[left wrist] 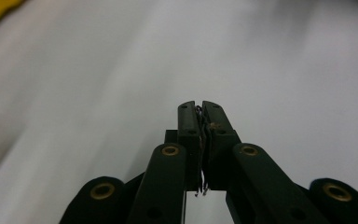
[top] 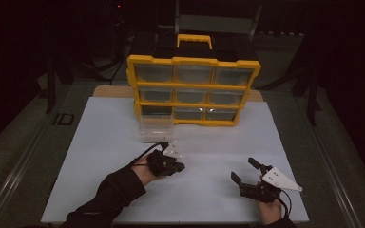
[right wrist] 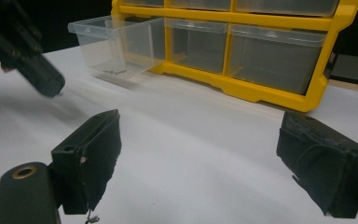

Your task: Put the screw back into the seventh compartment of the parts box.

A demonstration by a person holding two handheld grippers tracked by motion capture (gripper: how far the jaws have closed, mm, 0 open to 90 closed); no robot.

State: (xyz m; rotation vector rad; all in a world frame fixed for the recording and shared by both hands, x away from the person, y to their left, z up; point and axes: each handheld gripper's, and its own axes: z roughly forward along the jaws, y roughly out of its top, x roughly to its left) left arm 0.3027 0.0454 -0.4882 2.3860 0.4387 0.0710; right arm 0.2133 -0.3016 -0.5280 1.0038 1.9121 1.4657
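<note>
Left hand-held gripper (left wrist: pixel 200 106) closed, above table (left wrist: pixel 284 60)

There is one yellow organizer (top: pixel 193 90) in the upper middle of the frame, with nine drawer places. One clear drawer (top: pixel 156 129) is pulled out. Two tools are seen: left tool (top: pixel 177 167), right tool (top: pixel 243 170).

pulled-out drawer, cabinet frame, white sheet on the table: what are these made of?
Drawer: looks like clear rigid plastic, glossy; the table shows through its walls.
Cabinet frame: opaque yellow plastic, probably moulded, with a smooth slight sheen and rounded edges.
White sheet: matte, flat, no glare; paper, board or laminate, can't tell which.
</note>
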